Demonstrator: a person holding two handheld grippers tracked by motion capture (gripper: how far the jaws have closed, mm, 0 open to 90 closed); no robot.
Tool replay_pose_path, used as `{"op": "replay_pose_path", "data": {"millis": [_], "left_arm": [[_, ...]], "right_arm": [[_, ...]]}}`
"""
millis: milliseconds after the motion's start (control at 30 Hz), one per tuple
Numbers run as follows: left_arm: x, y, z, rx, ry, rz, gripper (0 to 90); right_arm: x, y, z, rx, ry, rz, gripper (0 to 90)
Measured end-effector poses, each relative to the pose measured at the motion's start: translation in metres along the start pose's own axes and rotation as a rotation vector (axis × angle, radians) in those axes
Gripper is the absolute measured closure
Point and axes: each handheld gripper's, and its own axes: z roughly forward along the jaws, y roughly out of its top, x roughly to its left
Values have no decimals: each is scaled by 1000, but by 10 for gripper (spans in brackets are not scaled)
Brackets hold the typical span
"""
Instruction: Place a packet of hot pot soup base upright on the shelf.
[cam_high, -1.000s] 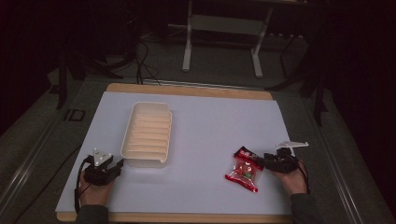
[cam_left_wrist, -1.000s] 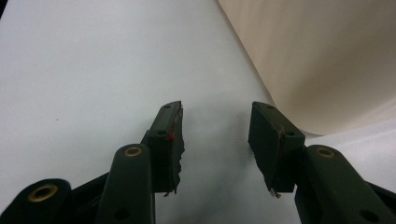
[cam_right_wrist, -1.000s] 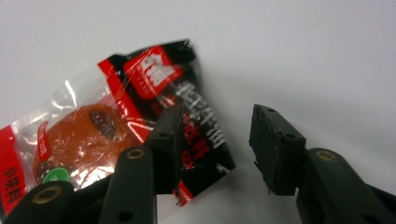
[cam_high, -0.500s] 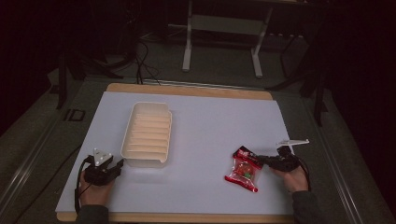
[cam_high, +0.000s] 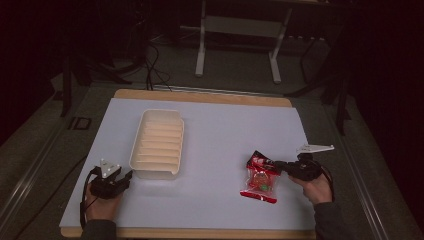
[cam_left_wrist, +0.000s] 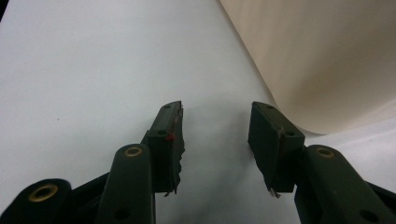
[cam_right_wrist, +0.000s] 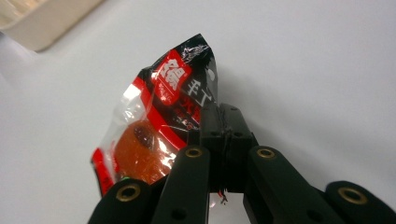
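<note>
A red and black snack packet (cam_high: 259, 181) with an orange sweet inside lies at the right of the white mat. My right gripper (cam_high: 278, 164) is shut on the packet's (cam_right_wrist: 149, 116) black top edge. Its jaws (cam_right_wrist: 223, 122) have just been closing, with the foil pinched between them, and that end is raised a little off the mat. My left gripper (cam_high: 127, 175) rests low at the front left and stands open with nothing between its fingers (cam_left_wrist: 170, 135). It points at the near corner of the cream ribbed tray (cam_high: 135, 155).
The tray's cream wall (cam_left_wrist: 327, 56) rises just to the right of the left gripper's jaws. A white mat (cam_high: 220, 130) covers the wooden table. Metal stand legs (cam_high: 200, 60) and cables lie on the dark floor beyond the far edge.
My right gripper has shifted left onto the packet's corner, closed on it and risen slightly. The left hand has kept still.
</note>
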Motion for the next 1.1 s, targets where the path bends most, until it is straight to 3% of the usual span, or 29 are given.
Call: {"op": "replay_pose_path", "data": {"millis": [433,1100], "left_arm": [[0,0,0,-1,-3,0,550],[1,0,-1,-6,-8,-5,539]], "right_arm": [[11,19,-11,-65,48,-41,897],[34,53,2,-114,100,-98,898]]}}
